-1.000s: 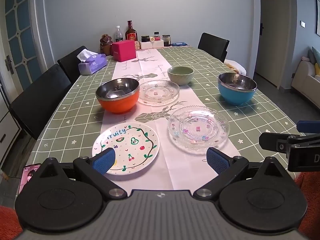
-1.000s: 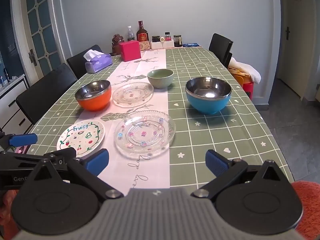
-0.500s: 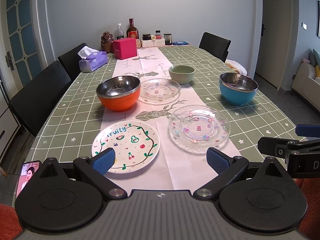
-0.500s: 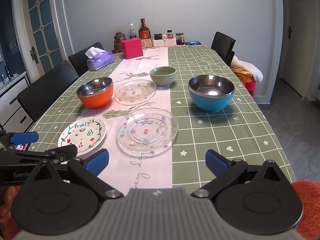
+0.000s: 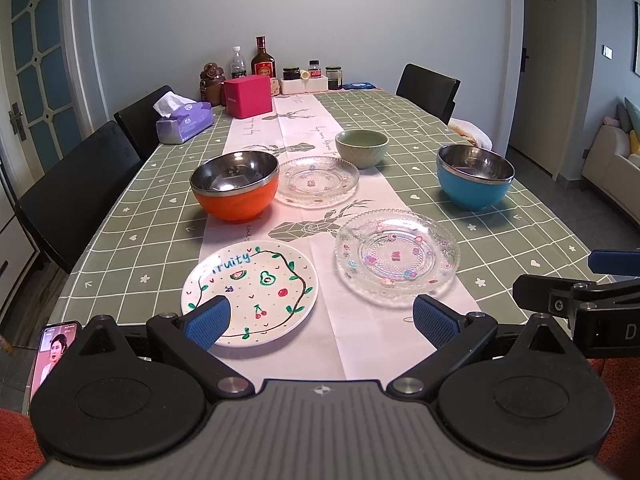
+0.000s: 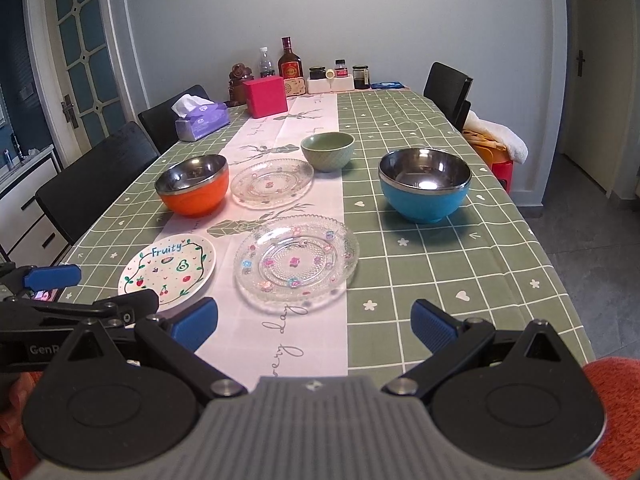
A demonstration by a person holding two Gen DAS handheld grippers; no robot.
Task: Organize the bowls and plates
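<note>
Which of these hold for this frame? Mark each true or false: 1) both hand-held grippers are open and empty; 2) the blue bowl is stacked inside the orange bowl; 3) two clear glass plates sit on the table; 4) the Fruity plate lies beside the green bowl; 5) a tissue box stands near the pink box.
1) True: the left hand-held gripper and right hand-held gripper are open, holding nothing.
2) False: the blue bowl stands alone, apart from the orange bowl.
3) True: a near glass plate and a far glass plate.
4) False: the Fruity plate lies at the near end, far from the green bowl.
5) True: the tissue box stands near the pink box.
</note>
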